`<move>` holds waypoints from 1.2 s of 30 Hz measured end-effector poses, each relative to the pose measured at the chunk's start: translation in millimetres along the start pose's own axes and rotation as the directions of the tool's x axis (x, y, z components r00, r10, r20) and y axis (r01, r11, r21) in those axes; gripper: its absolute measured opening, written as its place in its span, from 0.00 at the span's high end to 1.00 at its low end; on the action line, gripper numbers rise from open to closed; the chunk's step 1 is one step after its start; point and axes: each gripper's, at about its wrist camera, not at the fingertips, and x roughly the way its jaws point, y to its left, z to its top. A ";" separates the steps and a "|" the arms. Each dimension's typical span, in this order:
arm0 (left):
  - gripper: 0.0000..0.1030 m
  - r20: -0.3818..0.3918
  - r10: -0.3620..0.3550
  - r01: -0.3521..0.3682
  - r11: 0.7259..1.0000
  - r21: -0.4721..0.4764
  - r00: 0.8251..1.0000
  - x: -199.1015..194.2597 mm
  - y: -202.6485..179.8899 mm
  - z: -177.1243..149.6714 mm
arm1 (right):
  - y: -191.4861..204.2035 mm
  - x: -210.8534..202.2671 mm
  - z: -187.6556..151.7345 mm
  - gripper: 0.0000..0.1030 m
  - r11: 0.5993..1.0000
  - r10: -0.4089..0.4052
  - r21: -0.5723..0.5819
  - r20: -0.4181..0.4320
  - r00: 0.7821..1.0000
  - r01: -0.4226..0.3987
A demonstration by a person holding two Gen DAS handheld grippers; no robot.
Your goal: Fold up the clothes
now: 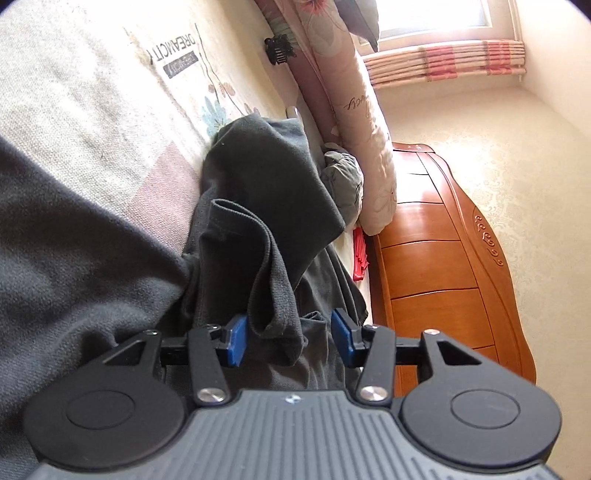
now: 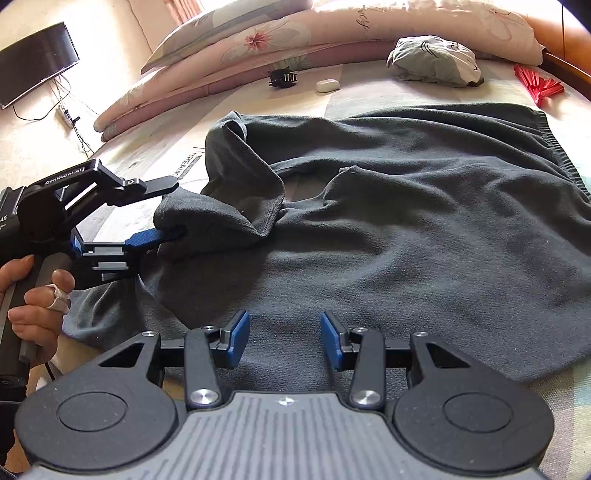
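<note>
Because the left gripper (image 2: 168,221) stands wide around the sleeve cuff (image 1: 273,295) without pinching, the cuff may slip back onto the dark sweater (image 2: 424,229). The right gripper (image 2: 284,338), also wide and empty, hovers over the sweater's near edge.

We are in a home bedroom. We see a bed (image 2: 369,88) with a printed sheet, and floral pillows and a rolled quilt (image 2: 258,40) along its far edge. A carved wooden headboard (image 1: 443,266) stands against pale patterned wallpaper, beside a window (image 1: 436,18) with a striped blind. A dark television (image 2: 37,62) hangs on the wall, its cables trailing down.
</note>
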 end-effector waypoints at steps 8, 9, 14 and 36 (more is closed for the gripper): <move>0.57 -0.037 0.044 -0.043 0.999 0.026 0.998 9.6 6.9 6.6 | -5.6 0.1 -1.0 0.49 1.000 -0.007 0.018 0.001 1.000 0.007; 0.57 -0.038 0.040 -0.039 0.999 0.027 0.998 9.5 6.9 6.2 | -5.6 0.6 -1.3 0.48 1.000 -0.007 0.018 -0.001 1.000 0.007; 0.68 -0.015 0.058 -0.057 0.996 0.068 0.998 14.2 2.3 8.8 | -3.5 0.6 -2.4 0.47 1.000 -0.004 0.013 -0.002 1.000 0.004; 0.98 0.241 0.400 -0.466 0.793 0.394 0.884 -118.6 -31.3 107.2 | 6.5 -8.0 2.3 0.46 1.000 -0.024 -0.016 0.020 1.000 0.024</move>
